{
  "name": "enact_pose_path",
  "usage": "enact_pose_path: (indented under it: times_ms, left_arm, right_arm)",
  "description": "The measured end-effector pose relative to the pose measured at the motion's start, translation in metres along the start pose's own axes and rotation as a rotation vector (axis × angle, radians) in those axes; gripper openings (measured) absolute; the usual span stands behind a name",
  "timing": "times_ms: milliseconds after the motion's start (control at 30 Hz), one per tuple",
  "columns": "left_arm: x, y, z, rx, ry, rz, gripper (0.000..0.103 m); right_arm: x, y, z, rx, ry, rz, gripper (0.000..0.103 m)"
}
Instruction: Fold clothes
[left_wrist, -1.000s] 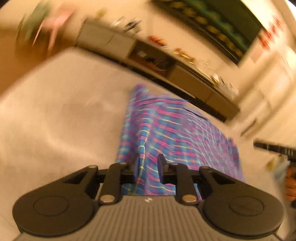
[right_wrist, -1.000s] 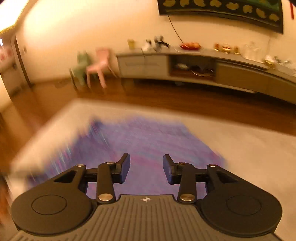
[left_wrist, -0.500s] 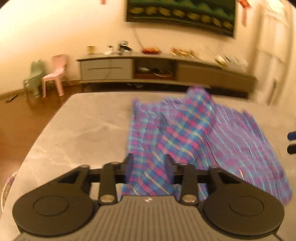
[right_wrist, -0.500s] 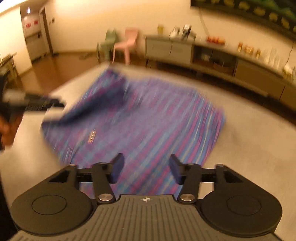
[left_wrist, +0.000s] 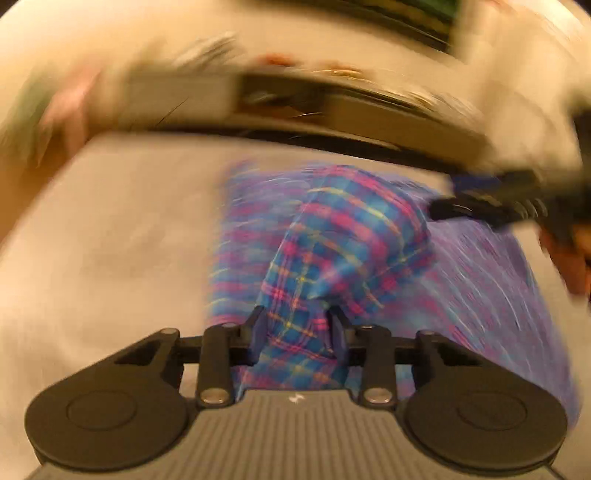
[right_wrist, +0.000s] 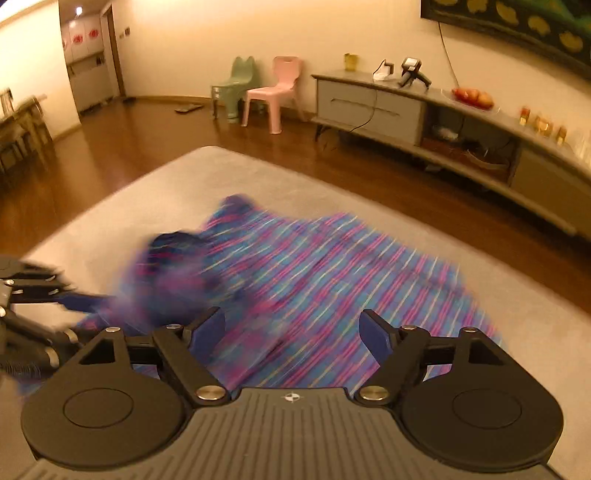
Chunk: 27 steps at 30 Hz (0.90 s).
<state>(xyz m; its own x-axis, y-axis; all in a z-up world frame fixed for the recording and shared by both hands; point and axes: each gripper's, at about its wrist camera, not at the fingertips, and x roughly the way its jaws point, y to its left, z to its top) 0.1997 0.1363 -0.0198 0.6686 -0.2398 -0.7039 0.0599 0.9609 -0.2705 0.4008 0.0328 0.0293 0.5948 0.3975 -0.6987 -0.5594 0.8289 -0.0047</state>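
Observation:
A blue, pink and yellow plaid cloth (left_wrist: 351, 229) lies spread on a grey table top (left_wrist: 110, 229). My left gripper (left_wrist: 297, 328) is shut on a raised fold of it, and the jaws are closing a little tighter. The fold stays sharp while the room blurs. In the right wrist view the cloth (right_wrist: 332, 266) fills the middle, with a lifted bunch at its left. My right gripper (right_wrist: 291, 332) hangs above the cloth, its jaws opening wide with nothing between them. It also shows at the right of the left wrist view as a blurred right gripper (left_wrist: 447, 197).
A long grey sideboard (right_wrist: 369, 99) runs along the far wall, with a pink chair (right_wrist: 273, 92) and a green chair (right_wrist: 236, 85) on the wooden floor. A hand (left_wrist: 576, 258) shows at the right edge. The table (right_wrist: 184, 173) ends just beyond the cloth.
My right jaws have spread much wider and that gripper has swung over the cloth. The left gripper has shifted with the fold still between its fingers, and the fold now stands higher.

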Motion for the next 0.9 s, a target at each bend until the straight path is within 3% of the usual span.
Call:
enact_pose_path:
  times_ms: [67, 100, 200, 300, 400, 433, 467, 500, 533, 567, 633, 700, 800, 900]
  left_arm:
    - [-0.011, 0.027, 0.007, -0.130, -0.035, -0.091, 0.036]
    - [-0.017, 0.036, 0.009, -0.172, -0.048, -0.118, 0.043]
    - [-0.037, 0.043, 0.013, -0.176, -0.093, -0.109, 0.049]
    - [-0.056, 0.029, 0.014, -0.106, -0.123, -0.176, 0.049]
    - [-0.061, -0.008, 0.009, 0.053, -0.064, -0.390, 0.048]
    - [-0.058, -0.025, 0.003, 0.119, -0.025, -0.424, 0.048]
    - [-0.054, -0.042, -0.004, 0.185, 0.014, -0.458, 0.048]
    - [-0.049, -0.058, -0.011, 0.250, 0.056, -0.479, 0.048]
    - [-0.040, -0.069, -0.020, 0.300, 0.101, -0.462, 0.048]
    - [-0.029, -0.075, -0.028, 0.328, 0.139, -0.424, 0.048]
    - [-0.009, -0.083, -0.043, 0.374, 0.210, -0.348, 0.047]
    - [0.001, -0.075, -0.044, 0.340, 0.228, -0.334, 0.044]
    - [0.002, -0.064, -0.041, 0.276, 0.233, -0.345, 0.043]
    - [-0.004, -0.051, -0.042, 0.233, 0.226, -0.334, 0.043]
  right_arm:
    - [0.024, -0.023, 0.018, 0.003, 0.016, -0.074, 0.087]
    - [0.037, -0.037, 0.025, 0.014, 0.035, -0.096, 0.089]
    - [0.071, -0.072, 0.030, 0.053, 0.100, -0.122, 0.091]
    - [0.088, -0.089, 0.023, 0.080, 0.153, -0.076, 0.095]
    - [0.102, -0.098, 0.013, 0.089, 0.186, -0.028, 0.094]
    - [0.102, -0.099, 0.010, 0.093, 0.181, -0.014, 0.092]
    - [0.098, -0.098, 0.008, 0.099, 0.166, 0.000, 0.079]
    - [0.094, -0.098, 0.008, 0.101, 0.154, 0.013, 0.045]
    - [0.090, -0.098, 0.011, 0.109, 0.153, 0.026, 0.027]
    - [0.085, -0.096, 0.013, 0.107, 0.155, 0.030, 0.019]
    - [0.067, -0.082, 0.017, 0.043, 0.132, 0.005, 0.013]
    - [0.035, -0.065, 0.020, 0.001, 0.071, 0.002, 0.012]
    - [-0.038, -0.036, 0.020, -0.047, -0.063, 0.042, 0.011]
    - [-0.140, 0.016, -0.018, -0.110, -0.187, 0.111, 0.011]
